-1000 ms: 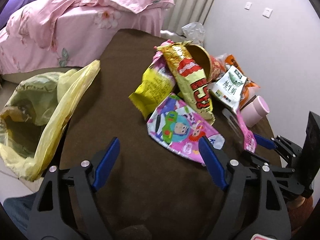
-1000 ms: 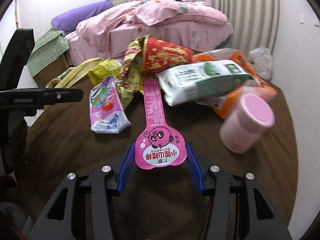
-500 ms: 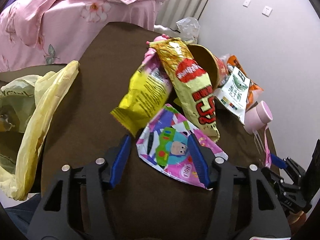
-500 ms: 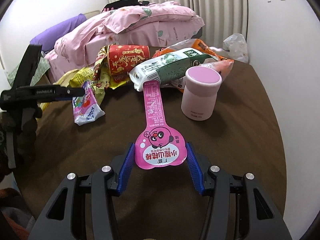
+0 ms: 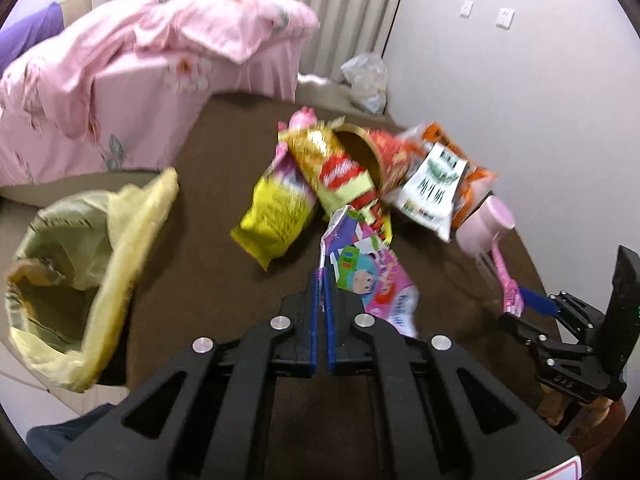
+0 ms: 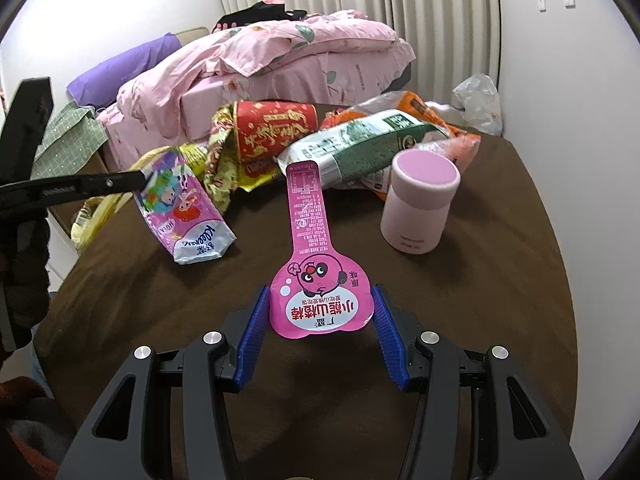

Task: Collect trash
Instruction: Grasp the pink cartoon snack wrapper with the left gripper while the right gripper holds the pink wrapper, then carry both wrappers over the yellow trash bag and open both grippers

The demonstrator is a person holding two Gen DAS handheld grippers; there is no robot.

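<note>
Left wrist view: left gripper (image 5: 321, 280) is clamped on a cartoon wrapper's (image 5: 366, 276) edge, lifted above the brown table (image 5: 208, 248), yellow bin bag (image 5: 80, 264) nearby. Right gripper (image 6: 318, 312) grasps a pink wrapper (image 6: 316, 280) by its wide end.
</note>
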